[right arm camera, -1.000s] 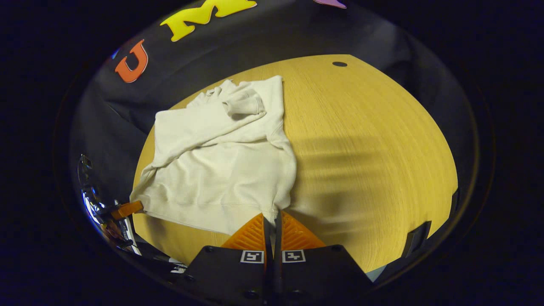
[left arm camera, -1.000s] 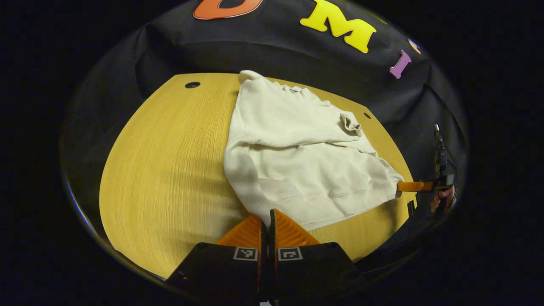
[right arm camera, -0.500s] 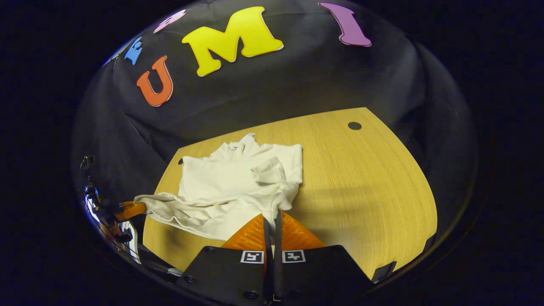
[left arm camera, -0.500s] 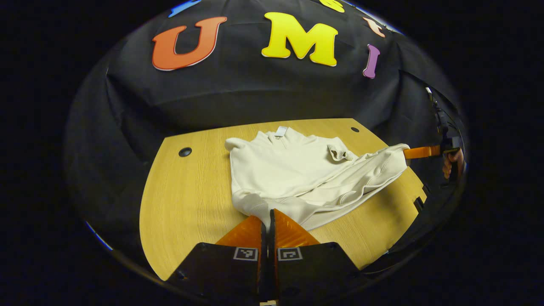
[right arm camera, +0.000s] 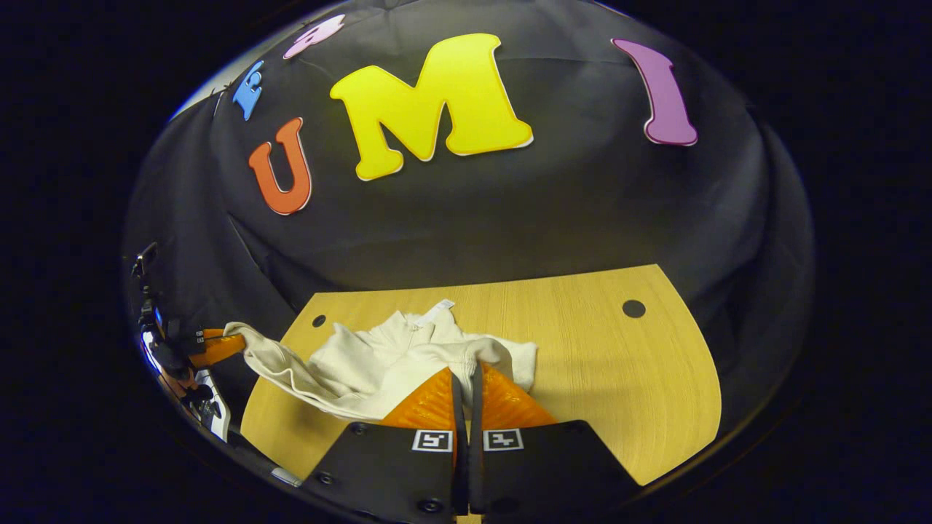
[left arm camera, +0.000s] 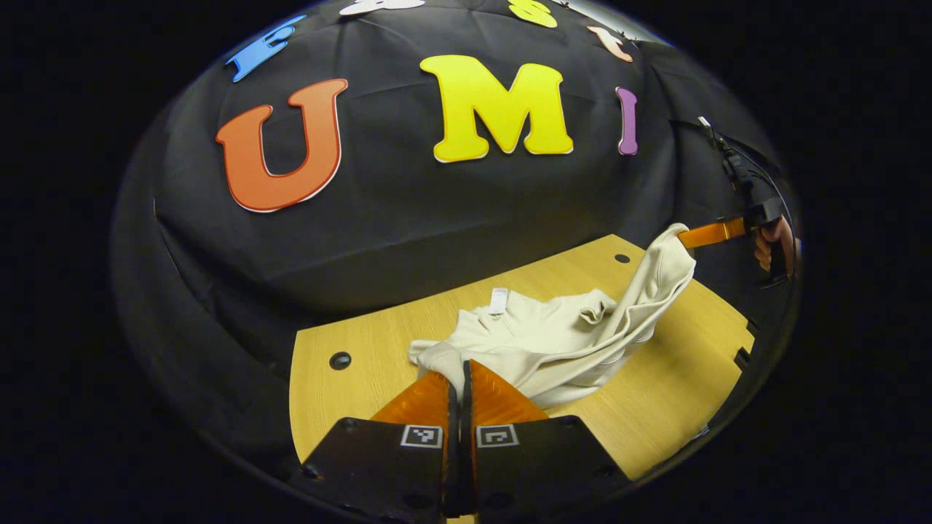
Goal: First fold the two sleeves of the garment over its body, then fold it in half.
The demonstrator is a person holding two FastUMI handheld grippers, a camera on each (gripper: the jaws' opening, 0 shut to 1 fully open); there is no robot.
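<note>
Cream knit fabric, one sweatshirt [left arm camera: 561, 342], lies partly on the wooden surface [left arm camera: 655, 407] and partly lifted off it, with both lower corners held up. In the left gripper view, the left tool [left arm camera: 459, 375] has its two fingers pressed together on a hem corner right at their tips, and the rest of the garment spreads ahead and to the right of them. Farther off to the right in that view, the right tool [left arm camera: 688, 236] is raised above the surface, clamped on the other hem corner, from which the cloth hangs in a slanting drape down to the body. A hand [left arm camera: 773, 244] grips its handle, fingers wrapped round it.

From the right gripper view, the right tool [right arm camera: 466, 378] is likewise closed on the hem at its tips, the sweatshirt [right arm camera: 378, 356] bunched just ahead and to its left. The left tool [right arm camera: 229, 340] shows far to the left there, holding a stretched corner; the hand behind it is too small to make out. This view also shows a wide bare stretch of surface [right arm camera: 626, 393] to the right of the tool. A folded sleeve cuff [left arm camera: 593, 309] rests on the garment's body, and the neck label [left arm camera: 498, 300] faces up at the far end.
</note>
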